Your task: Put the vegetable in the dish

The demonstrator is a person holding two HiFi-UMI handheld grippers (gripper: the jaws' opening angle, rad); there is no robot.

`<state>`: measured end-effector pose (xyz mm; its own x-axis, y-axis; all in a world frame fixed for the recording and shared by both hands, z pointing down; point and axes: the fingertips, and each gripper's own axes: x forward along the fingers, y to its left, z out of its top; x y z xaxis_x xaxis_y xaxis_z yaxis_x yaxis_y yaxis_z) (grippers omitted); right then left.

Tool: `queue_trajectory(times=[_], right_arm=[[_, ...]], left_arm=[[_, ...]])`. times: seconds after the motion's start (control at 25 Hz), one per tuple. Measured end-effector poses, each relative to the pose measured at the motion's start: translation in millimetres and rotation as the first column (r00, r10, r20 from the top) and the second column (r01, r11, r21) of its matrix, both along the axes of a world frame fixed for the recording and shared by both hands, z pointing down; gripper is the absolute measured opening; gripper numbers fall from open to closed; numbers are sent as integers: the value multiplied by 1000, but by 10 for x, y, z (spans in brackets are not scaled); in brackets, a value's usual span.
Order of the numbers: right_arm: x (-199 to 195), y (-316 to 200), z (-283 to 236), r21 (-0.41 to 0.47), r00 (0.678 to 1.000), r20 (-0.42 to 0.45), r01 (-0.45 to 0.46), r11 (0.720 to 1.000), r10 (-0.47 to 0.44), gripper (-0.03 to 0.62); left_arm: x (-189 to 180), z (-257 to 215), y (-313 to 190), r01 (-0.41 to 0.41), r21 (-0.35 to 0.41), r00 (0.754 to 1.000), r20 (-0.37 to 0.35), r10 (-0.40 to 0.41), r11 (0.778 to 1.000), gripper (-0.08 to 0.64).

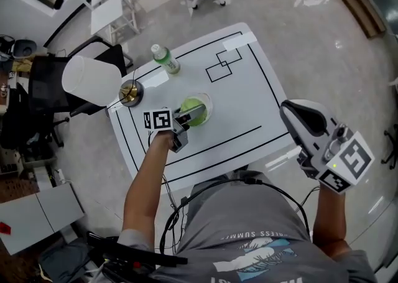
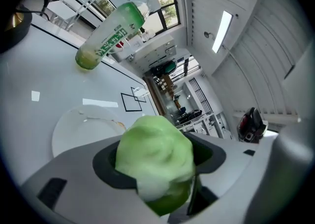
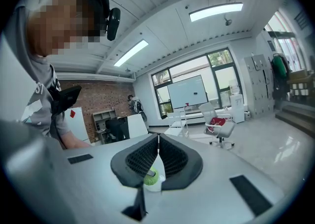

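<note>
Head view, left tool [image 1: 193,113] pinching vegetable [image 2: 155,154] over dish [image 1: 209,102], right tool [image 1: 288,109] pressed together beside table [image 1: 249,89] edge

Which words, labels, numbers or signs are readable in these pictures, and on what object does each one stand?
"SUMM": print on the person's grey shirt; remaining letters unclear.
Green bottle's label: white characters, too blurred to read.
Marker cubes: black-and-white square codes, no letters.
Nothing else is readable.
</note>
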<state>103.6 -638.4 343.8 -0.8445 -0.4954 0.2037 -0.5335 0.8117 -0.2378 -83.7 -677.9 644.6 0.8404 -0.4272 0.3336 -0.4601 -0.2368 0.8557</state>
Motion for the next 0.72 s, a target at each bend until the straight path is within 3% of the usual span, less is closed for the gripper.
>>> queue_trajectory(times=[0.2, 0.52, 0.72], right_arm=[[-17, -36, 122, -25, 1000, -27, -15, 1000, 15, 8], [-77, -26, 255, -56, 998, -64, -31, 998, 28, 8], [-152, -29, 299, -75, 995, -93, -30, 997, 23, 8]], left_arm=[[28, 273, 1, -120, -40, 990, 72, 123, 992, 302], [78, 502, 94, -333, -59, 924, 177, 339, 941, 302], [60, 506, 103, -362, -56, 921, 136, 366, 931, 302]])
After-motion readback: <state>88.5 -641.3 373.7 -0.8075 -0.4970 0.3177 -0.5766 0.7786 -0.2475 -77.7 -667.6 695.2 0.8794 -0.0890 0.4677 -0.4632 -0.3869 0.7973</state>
